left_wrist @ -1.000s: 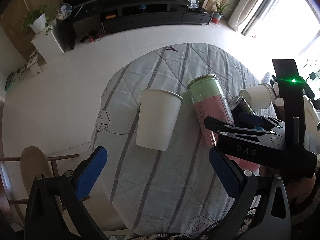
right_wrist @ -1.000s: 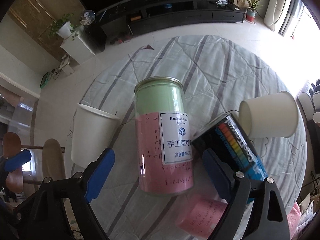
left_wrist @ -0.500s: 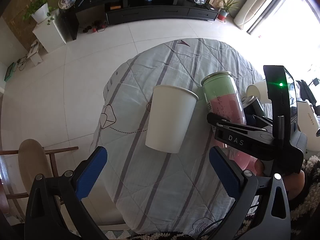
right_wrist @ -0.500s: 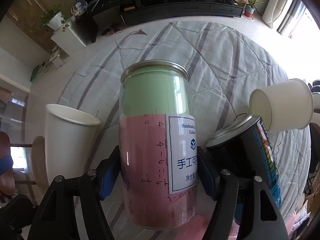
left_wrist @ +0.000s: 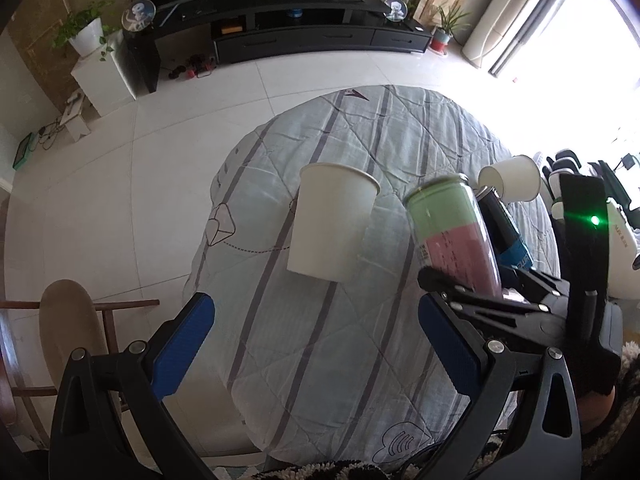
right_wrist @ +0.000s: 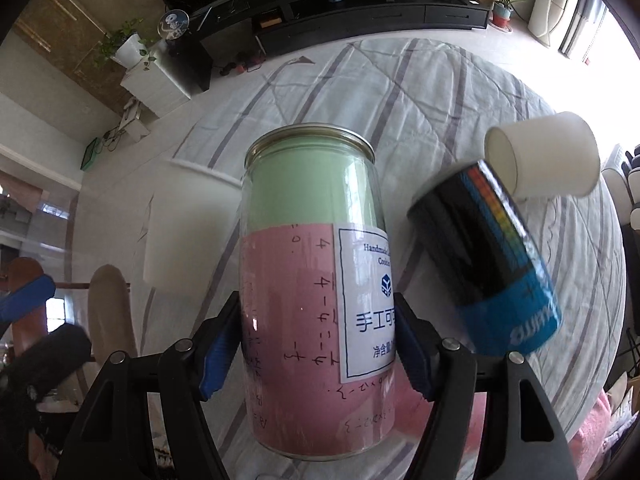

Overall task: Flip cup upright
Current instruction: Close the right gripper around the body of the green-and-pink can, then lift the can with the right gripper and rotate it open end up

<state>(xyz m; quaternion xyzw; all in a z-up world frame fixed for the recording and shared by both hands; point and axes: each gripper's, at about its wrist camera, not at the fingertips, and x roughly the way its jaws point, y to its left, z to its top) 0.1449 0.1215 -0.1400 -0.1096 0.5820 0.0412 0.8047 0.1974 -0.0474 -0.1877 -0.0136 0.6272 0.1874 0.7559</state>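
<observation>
Left wrist view: left gripper spread wide and holding nothing, hovering above the near part of the tabletop with its striped quilted cover. Upright white paper cup near the middle, mouth up. Further toward the right edge, right gripper clamped on the clear jar with green and pink filling. Black and blue can just behind it, tilted. Beyond that, tipped paper cup lying on its side near the right edge, mouth facing left.

Right wrist view: blue pads pressed against both sides of the jar, held low on its pink part, lid end up. Can blurred and leaning, seemingly toppling. Tipped paper cup just beyond, not yet righted.

Risks, by judgement: can rolling into the tipped cup and shoving it off the right edge; jar slipping, given the smooth wall and low grip; soft cover unsettling anything set down.
</observation>
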